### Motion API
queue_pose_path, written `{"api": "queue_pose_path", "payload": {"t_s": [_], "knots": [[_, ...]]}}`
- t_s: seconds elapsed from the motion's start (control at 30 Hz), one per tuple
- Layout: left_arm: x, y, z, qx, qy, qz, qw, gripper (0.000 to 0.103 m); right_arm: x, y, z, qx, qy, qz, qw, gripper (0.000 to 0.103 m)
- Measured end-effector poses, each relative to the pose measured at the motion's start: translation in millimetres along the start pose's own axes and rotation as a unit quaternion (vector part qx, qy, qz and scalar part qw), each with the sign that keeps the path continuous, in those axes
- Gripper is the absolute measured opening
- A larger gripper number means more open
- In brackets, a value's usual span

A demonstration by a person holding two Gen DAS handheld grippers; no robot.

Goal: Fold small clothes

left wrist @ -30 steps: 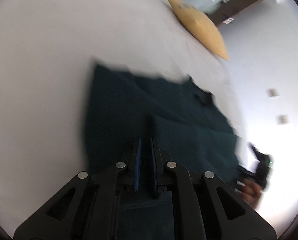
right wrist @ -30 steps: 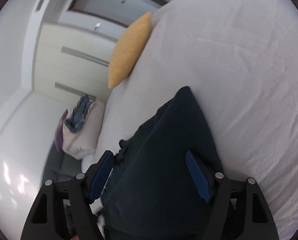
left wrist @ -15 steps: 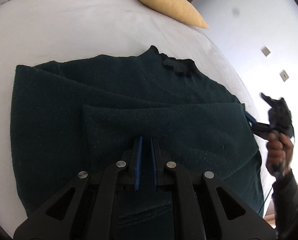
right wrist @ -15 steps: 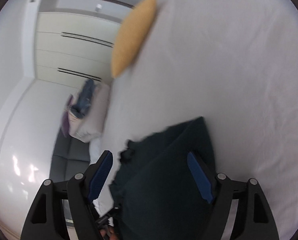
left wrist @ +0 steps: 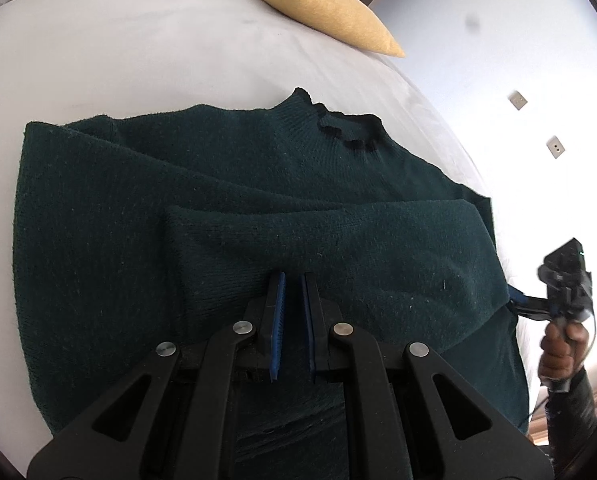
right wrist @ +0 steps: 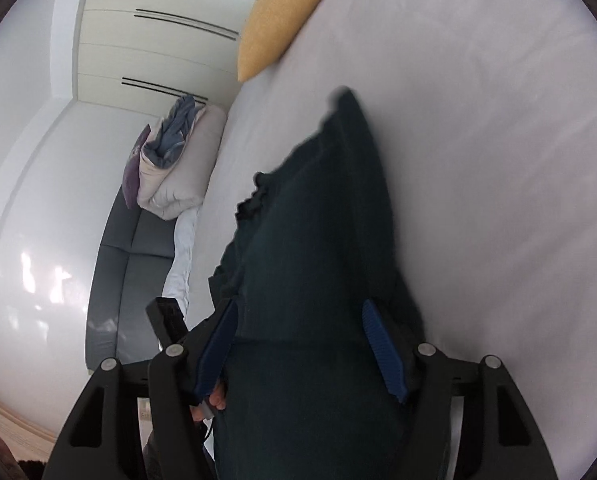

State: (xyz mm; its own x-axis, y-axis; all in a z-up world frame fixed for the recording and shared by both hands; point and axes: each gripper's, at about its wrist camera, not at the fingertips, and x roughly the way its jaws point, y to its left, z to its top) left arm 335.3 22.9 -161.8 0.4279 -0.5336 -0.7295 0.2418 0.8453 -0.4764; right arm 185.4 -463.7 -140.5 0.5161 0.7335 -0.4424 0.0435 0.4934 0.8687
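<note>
A dark green sweater (left wrist: 258,184) lies flat on the white bed (left wrist: 138,48), collar (left wrist: 350,132) at the far side. One sleeve (left wrist: 338,236) is folded across the body from the right. My left gripper (left wrist: 293,284) is shut, low over the near edge of that sleeve; no cloth shows between its pads. The right gripper (right wrist: 300,348) is open and its jaws are closing. It straddles the sweater (right wrist: 318,240) at its side, and the pads (right wrist: 382,352) do not press on it. In the left wrist view its fingers (left wrist: 516,300) sit at the sweater's right edge.
A yellow pillow (left wrist: 322,8) lies at the head of the bed, also in the right wrist view as a yellow pillow (right wrist: 282,20). Bundled bedding (right wrist: 174,168) sits on a grey sofa (right wrist: 130,264) beside the bed. A hand (left wrist: 562,344) holds the right gripper past the bed's right edge.
The left view has steadied and dropped a little over the sweater, with the sleeve now lying across the body. The right gripper swung along the sweater's side and its jaws narrowed slightly.
</note>
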Motion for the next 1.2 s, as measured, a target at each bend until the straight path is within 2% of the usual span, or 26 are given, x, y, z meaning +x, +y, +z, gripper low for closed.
{"api": "queue_pose_path", "payload": {"t_s": [0.13, 0.17, 0.27, 0.33, 0.37, 0.4, 0.43, 0.5, 0.57, 0.63, 0.67, 0.73, 0.8, 0.87, 0.93, 0.97, 1.03, 1.07, 1.13, 1.2], "knots": [[0.8, -0.7, -6.0, 0.000, -0.006, -0.004, 1.0000, 0.008, -9.6, 30.1, 2.4, -0.017, -0.018, 0.051, 0.998, 0.079], [0.8, -0.1, -6.8, -0.001, -0.007, -0.006, 1.0000, 0.008, 0.9, 35.6, 4.6, -0.022, -0.004, 0.059, 0.998, 0.080], [1.3, 1.2, -9.9, 0.000, -0.007, -0.008, 0.9999, 0.008, 43.6, 28.2, 9.7, -0.015, 0.051, 0.043, 0.998, 0.080], [1.2, 3.5, -11.7, -0.001, -0.008, -0.011, 0.9999, 0.008, 66.7, 2.5, 16.2, 0.030, 0.066, 0.031, 0.997, 0.071], [0.8, 3.6, -10.9, -0.001, -0.009, -0.013, 0.9999, 0.008, 64.7, -8.2, 19.1, 0.045, 0.057, 0.044, 0.996, 0.057], [0.7, 4.8, -11.6, -0.002, -0.010, -0.016, 0.9998, 0.008, 58.3, -18.9, 26.1, 0.066, 0.039, 0.061, 0.995, 0.051], [0.7, 5.9, -12.3, -0.003, -0.011, -0.020, 0.9997, 0.008, 47.8, -32.9, 34.7, 0.096, 0.006, 0.074, 0.993, 0.051], [-0.1, 10.7, -13.0, -0.008, -0.014, -0.028, 0.9995, 0.008, 30.5, -53.4, 47.7, 0.120, -0.037, 0.073, 0.989, 0.048], [-1.0, 14.4, -13.8, -0.012, -0.016, -0.034, 0.9992, 0.008, 24.3, -65.6, 57.8, 0.137, -0.052, 0.061, 0.987, 0.039], [-1.3, 15.7, -15.1, -0.012, -0.018, -0.036, 0.9991, 0.009, 22.1, -61.3, 66.6, 0.116, -0.056, 0.034, 0.991, 0.038], [-1.9, 14.5, -15.2, -0.012, -0.018, -0.036, 0.9991, 0.008, 21.4, -55.0, 69.2, 0.105, -0.061, 0.022, 0.992, 0.039], [-2.1, 15.2, -16.1, -0.013, -0.019, -0.037, 0.9991, 0.008, 12.8, -46.6, 70.8, 0.092, -0.091, 0.008, 0.991, 0.050], [-2.3, 14.7, -16.8, -0.013, -0.020, -0.037, 0.9990, 0.008, 8.2, -36.7, 68.1, 0.090, -0.110, 0.038, 0.989, 0.069], [-2.0, 15.1, -16.9, -0.012, -0.021, -0.037, 0.9990, 0.008, 20.1, -16.7, 62.2, 0.057, -0.079, 0.060, 0.993, 0.072], [-1.6, 16.0, -17.6, -0.013, -0.022, -0.038, 0.9989, 0.008, 46.2, 3.8, 54.6, 0.026, -0.027, 0.055, 0.998, 0.072], [-2.4, 16.4, -17.6, -0.013, -0.022, -0.039, 0.9989, 0.008, 57.7, 9.4, 52.1, 0.011, -0.003, 0.046, 0.999, 0.072], [-2.9, 16.5, -17.6, -0.012, -0.023, -0.037, 0.9990, 0.008, 75.3, 14.2, 49.8, -0.010, 0.012, 0.012, 1.000, 0.073], [-2.9, 16.1, -17.1, -0.012, -0.023, -0.037, 0.9990, 0.008, 76.1, 9.4, 51.0, -0.008, 0.006, 0.014, 1.000, 0.071], [-3.2, 16.0, -17.0, -0.012, -0.023, -0.038, 0.9989, 0.008, 57.2, -17.2, 61.6, 0.029, -0.043, 0.026, 0.998, 0.069], [-2.3, 15.4, -17.4, -0.012, -0.025, -0.040, 0.9988, 0.009, 39.5, -41.0, 69.2, 0.060, -0.086, 0.028, 0.994, 0.048]]}}
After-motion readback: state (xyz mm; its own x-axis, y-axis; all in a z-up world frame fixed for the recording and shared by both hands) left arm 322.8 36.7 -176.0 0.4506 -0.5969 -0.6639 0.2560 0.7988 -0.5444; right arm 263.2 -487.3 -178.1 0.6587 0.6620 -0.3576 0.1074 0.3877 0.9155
